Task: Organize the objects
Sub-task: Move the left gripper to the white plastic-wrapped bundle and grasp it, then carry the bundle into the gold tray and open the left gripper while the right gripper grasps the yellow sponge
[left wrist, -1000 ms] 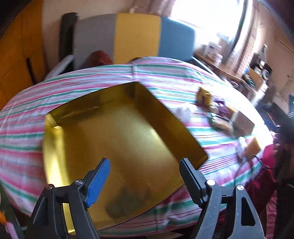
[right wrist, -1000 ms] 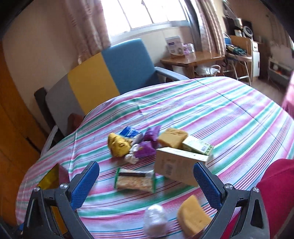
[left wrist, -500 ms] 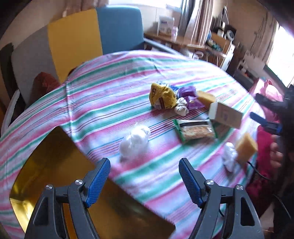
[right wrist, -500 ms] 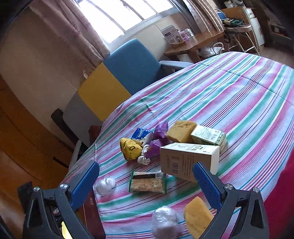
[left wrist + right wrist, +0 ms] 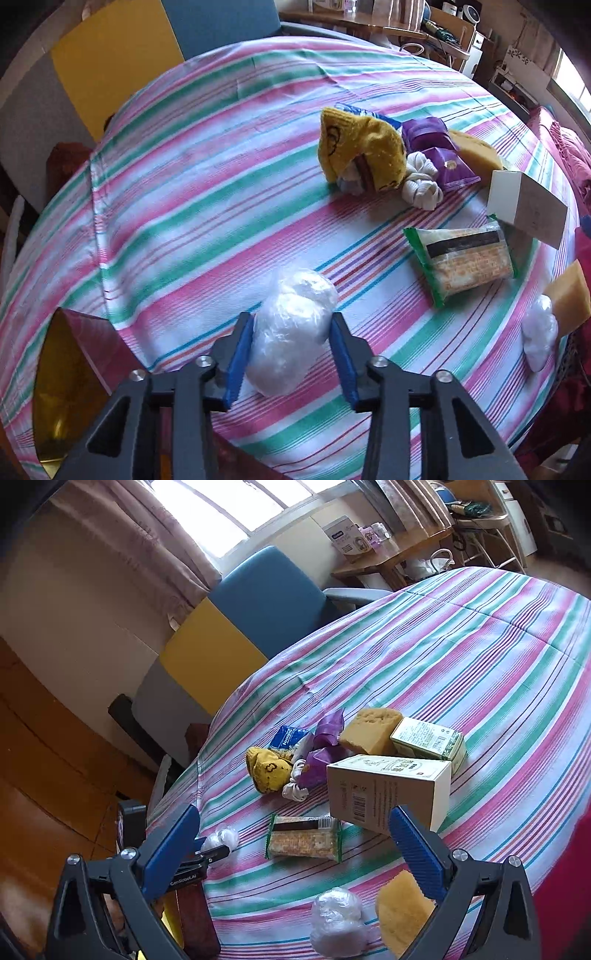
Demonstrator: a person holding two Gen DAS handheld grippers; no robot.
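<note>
A white plastic-wrapped bundle point(image 5: 295, 314) lies on the striped tablecloth point(image 5: 207, 206). My left gripper point(image 5: 291, 332) points steeply down over it, and its jaws are closing with both blue pads point(image 5: 240, 354) against the bundle's sides. The right wrist view shows that same gripper point(image 5: 212, 849) at the bundle point(image 5: 221, 837), by the table's left edge. My right gripper point(image 5: 291, 823) hangs open above the near edge, holding nothing. A gold-lined box point(image 5: 62, 369) with dark red walls sits at the lower left.
A cracker pack point(image 5: 461, 258), white carton point(image 5: 528, 210), yellow knit piece point(image 5: 354, 147), purple packets point(image 5: 428, 136), white scrunchie point(image 5: 421, 184) and sponge point(image 5: 476, 151) crowd the right. A second sponge point(image 5: 402, 912) and a second bundle point(image 5: 336, 919) lie near the edge. A green box point(image 5: 428, 738) lies behind the carton.
My left gripper swung from above the gold-lined box out over the cloth, came down on the white bundle and closed its jaws around it. The right gripper tilted slightly and stayed open.
</note>
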